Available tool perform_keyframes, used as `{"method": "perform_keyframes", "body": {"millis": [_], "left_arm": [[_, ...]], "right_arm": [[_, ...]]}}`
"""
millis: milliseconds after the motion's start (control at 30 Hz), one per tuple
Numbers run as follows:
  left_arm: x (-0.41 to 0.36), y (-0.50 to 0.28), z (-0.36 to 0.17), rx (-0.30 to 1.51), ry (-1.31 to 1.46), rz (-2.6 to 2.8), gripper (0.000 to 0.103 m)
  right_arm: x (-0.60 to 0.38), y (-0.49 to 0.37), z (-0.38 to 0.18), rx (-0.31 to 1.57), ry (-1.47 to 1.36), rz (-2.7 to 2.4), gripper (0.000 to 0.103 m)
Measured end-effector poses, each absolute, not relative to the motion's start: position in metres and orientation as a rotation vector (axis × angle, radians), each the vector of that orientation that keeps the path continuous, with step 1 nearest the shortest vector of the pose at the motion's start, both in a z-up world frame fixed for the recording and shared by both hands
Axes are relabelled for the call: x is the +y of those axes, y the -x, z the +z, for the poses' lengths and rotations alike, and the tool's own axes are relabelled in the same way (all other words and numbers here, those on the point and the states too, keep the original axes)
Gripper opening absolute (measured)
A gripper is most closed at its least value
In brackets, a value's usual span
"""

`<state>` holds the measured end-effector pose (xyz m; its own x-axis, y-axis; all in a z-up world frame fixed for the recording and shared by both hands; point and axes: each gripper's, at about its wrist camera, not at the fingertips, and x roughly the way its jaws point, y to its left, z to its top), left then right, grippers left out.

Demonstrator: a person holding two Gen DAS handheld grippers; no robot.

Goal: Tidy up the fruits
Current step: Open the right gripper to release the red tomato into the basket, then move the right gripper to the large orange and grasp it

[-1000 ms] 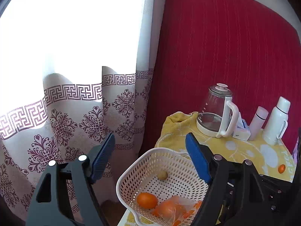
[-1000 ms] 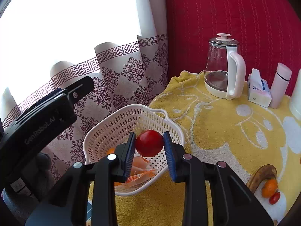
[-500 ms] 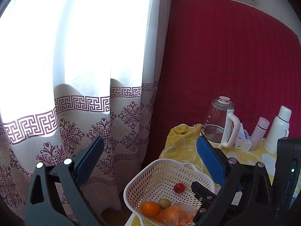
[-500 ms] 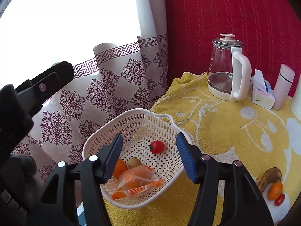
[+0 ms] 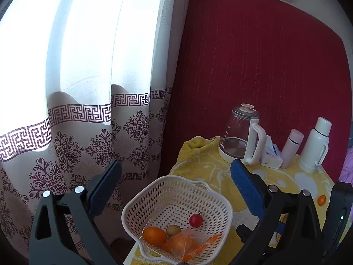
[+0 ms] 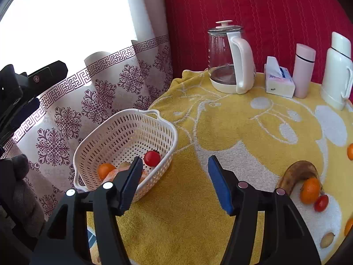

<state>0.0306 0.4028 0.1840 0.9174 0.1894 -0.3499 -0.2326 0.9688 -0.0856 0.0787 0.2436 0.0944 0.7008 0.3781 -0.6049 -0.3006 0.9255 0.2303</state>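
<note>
Two grippers are showing, both with jaws spread wide and holding nothing. The right gripper (image 6: 174,176) is hanging over the yellow towel (image 6: 220,128), just beside the white perforated basket (image 6: 110,132); its left pad is overlapping the basket's near wall in the right wrist view. The left gripper (image 5: 176,187) is hovering above the basket (image 5: 220,201), which is sitting at the table's corner next to the patterned curtain (image 5: 77,143).

Basket contents: a cherry tomato (image 6: 152,158) is lying on the floor of the basket towards its right wall; an orange (image 5: 154,235) is sitting at the near left; a small brownish fruit (image 5: 173,230), kind unclear, is lying between orange and tomato; a clear plastic bag of orange pieces (image 5: 187,245) is resting against the near rim.

Fruit lying loose on the towel, well apart from the basket, at the right: a browned banana (image 6: 297,174), a mandarin (image 6: 310,190) touching its end, a second cherry tomato (image 6: 321,202) just beside the mandarin, and a small pale fruit (image 6: 327,240) nearer the edge. Further orange fruit is cropped by the frame edge.

Standing along the red wall (image 6: 264,11): a glass kettle (image 6: 229,59), a tissue pack (image 6: 279,81), a pink flask (image 6: 304,70), a white thermos (image 6: 337,70).
</note>
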Motion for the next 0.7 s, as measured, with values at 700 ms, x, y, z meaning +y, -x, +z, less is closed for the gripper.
{"method": "perform_keyframes", "body": {"millis": [700], "left_arm": [[0.3, -0.022, 0.162, 0.362, -0.11, 0.042, 0.1]], "right_arm": [[0.135, -0.061, 0.057, 0.761, -0.25, 0.168, 0.074]]}}
